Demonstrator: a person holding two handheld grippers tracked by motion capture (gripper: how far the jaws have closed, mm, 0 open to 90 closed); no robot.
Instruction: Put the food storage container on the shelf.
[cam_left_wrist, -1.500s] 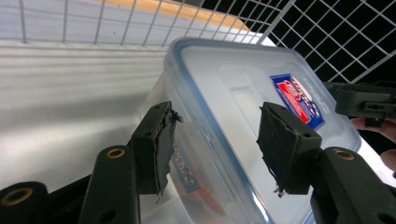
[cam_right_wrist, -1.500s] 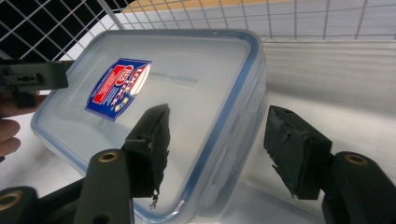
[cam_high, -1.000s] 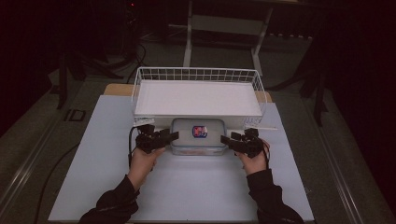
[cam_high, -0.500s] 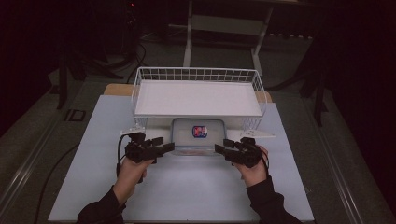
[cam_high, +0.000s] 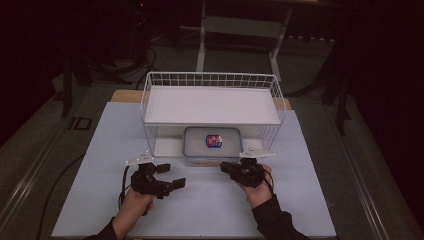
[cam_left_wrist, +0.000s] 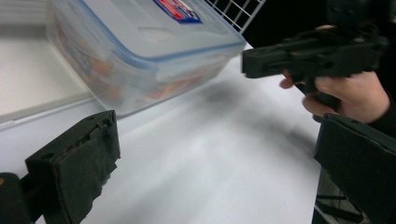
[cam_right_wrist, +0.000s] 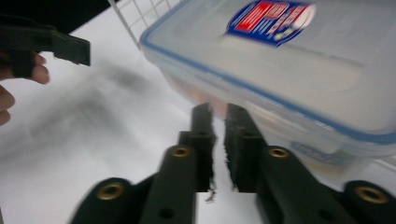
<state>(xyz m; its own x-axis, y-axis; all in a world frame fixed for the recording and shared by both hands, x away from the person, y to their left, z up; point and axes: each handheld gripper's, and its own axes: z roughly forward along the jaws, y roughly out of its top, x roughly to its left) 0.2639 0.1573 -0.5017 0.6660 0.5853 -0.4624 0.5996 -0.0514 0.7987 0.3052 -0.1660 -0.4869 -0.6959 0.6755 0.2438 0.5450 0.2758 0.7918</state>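
A clear plastic food box (cam_high: 212, 144) with a blue-rimmed lid and a red and blue label sits on the lower level of a white wire rack (cam_high: 150, 107), its front end sticking out. My left gripper (cam_high: 171, 175) is left of and nearer than the box, its jaws just opened wide, nothing between them. In the left gripper view the box (cam_left_wrist: 140, 46) lies ahead of that gripper (cam_left_wrist: 215, 140). My right gripper (cam_high: 225, 166) sits just before the box's front right corner, its jaws just closed with only a narrow slit. In the right gripper view its tips (cam_right_wrist: 218, 116) nearly reach the box (cam_right_wrist: 299, 60).
The rack's upper shelf (cam_high: 212, 105) overhangs the box. A pale mat (cam_high: 200, 210) covers the table, with free room in front and at both sides. A cable (cam_high: 123, 180) trails from the left gripper. Dark floor and a metal frame (cam_high: 240, 30) lie beyond.
Both grippers have drawn back from the box's sides toward the person. The left jaws opened wide and the right jaws closed. The box has stayed in place.
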